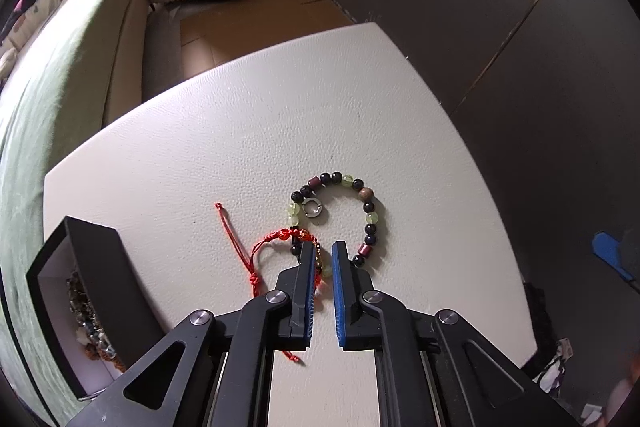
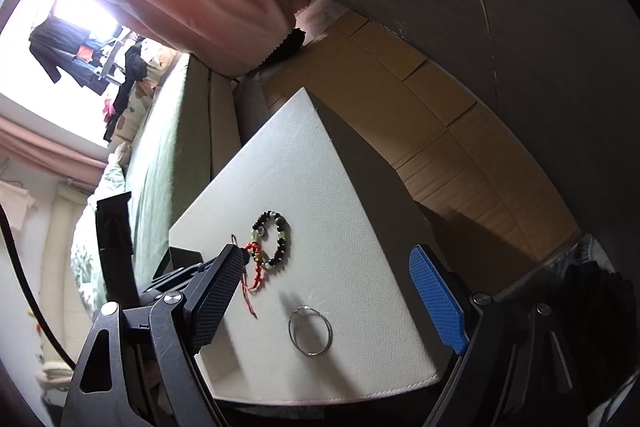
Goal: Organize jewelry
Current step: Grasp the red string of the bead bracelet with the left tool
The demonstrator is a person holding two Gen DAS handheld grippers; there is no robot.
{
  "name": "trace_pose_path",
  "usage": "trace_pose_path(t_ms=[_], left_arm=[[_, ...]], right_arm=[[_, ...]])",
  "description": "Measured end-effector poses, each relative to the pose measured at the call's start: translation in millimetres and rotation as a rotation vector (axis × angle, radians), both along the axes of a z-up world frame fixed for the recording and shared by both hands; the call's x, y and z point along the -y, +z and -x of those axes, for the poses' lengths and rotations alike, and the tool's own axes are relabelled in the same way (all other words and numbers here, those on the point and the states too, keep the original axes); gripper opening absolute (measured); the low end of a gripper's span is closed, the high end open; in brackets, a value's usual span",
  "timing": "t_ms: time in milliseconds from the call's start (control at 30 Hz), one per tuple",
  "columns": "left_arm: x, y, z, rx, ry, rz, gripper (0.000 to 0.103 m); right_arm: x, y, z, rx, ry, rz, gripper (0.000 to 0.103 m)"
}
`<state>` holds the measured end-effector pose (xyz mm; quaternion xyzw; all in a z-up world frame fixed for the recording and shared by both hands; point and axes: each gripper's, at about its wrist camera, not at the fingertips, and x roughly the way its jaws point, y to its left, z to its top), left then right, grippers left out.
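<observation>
- The white bench [image 1: 240, 131] fills the middle of the left wrist view, and most of the jewelry is seen lying loose on it, so the sorting is judged to be only partly done
- A black box [image 1: 96, 267] stands open at the lower left of the left wrist view, at the bench's edge; a heap of beaded pieces [image 1: 86, 319] is already inside it, which is taken as the part finished
- Left to be put away, as far as can be seen: a beaded bracelet [image 1: 362, 211], a red cord bracelet [image 1: 264, 255], a thin metal bangle [image 2: 310, 331] and a small silver ring [image 1: 309, 207]
- The left gripper [image 1: 323, 259] is seen low over the bench at the lower centre of its view, its fingers [image 1: 308, 291] drawn close with a narrow gap between them; the near arc of the beaded bracelet and the gold-beaded part of the red cord bracelet lie in that gap, but whether anything is actually clamped cannot be told
- The beaded bracelet's far arc curves away above the fingertips, toward the centre of the frame, and the small silver ring lies inside its loop
- The right gripper [image 2: 332, 267] is held with its fingers [image 2: 438, 303] wide apart and empty; the thin metal bangle lies on the bench between them, at the lower centre of the right wrist view, touched by neither
</observation>
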<state>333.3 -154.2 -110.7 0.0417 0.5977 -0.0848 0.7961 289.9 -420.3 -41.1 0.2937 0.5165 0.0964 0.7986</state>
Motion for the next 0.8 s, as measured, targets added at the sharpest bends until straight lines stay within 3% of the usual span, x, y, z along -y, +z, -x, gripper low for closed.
trace_pose_path(t_ms=[600, 800], left_arm=[[2.8, -22.5, -24.8, -0.053, 0.015, -0.046, 0.008], [-9.5, -30.2, -31.5, -0.092, 0.052, 0.01, 0.008]], right_arm=[[2.3, -3.0, -0.8, -0.006, -0.003, -0.006, 0.087], [0.6, -2.3, -2.5, -0.001, -0.002, 0.0, 0.087]])
